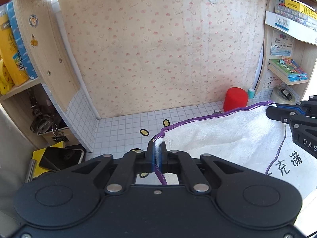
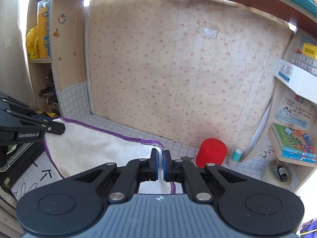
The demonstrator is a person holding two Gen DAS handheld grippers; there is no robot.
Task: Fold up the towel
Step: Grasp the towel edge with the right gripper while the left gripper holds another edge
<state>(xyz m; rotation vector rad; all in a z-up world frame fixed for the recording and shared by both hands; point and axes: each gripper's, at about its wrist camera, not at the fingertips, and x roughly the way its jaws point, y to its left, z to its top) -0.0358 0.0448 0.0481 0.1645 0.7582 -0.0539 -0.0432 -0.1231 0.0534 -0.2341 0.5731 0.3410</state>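
Both grippers were clamped tight on the towel (image 1: 227,136): the left gripper (image 1: 158,154) pinched one purple-stitched corner, the right gripper (image 2: 160,164) the neighbouring corner. Between them the white cloth hung stretched, its long hemmed edge running straight from one tool to the other, the rest sagging down toward the tiled desk (image 1: 122,127). Ahead of the right gripper stood a red cup (image 2: 211,151). Only the left view showed a dark phone (image 1: 61,157) lying down to that gripper's left.

Floral wall covering (image 1: 162,49), wooden shelves (image 1: 287,73)
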